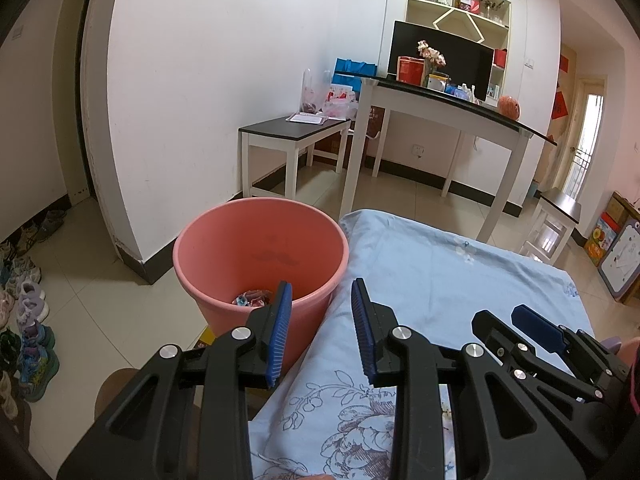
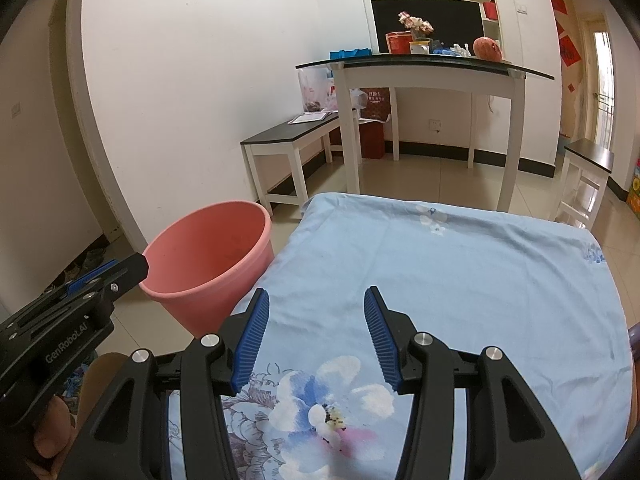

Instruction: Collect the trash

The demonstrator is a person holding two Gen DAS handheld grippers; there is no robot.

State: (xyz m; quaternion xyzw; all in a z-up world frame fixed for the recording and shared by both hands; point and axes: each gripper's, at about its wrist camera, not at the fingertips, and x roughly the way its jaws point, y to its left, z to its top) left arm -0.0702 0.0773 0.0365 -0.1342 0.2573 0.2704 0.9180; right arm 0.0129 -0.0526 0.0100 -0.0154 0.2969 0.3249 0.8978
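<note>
A pink bin (image 1: 260, 264) stands on the floor at the left edge of a table covered with a light blue flowered cloth (image 1: 440, 280). Crumpled wrappers (image 1: 252, 298) lie at its bottom. My left gripper (image 1: 320, 292) is open and empty, over the bin's near rim and the cloth edge. My right gripper (image 2: 316, 300) is open and empty above the cloth (image 2: 460, 280), to the right of the bin (image 2: 208, 264). The right gripper also shows in the left wrist view (image 1: 520, 320), and the left gripper in the right wrist view (image 2: 112, 276).
A white table with a dark top (image 1: 460, 100) holds a monitor, boxes and flowers behind the cloth. A low bench (image 1: 292, 128) stands by the wall. A stool (image 1: 560, 208) is at the right. Shoes (image 1: 28, 320) line the floor at the left.
</note>
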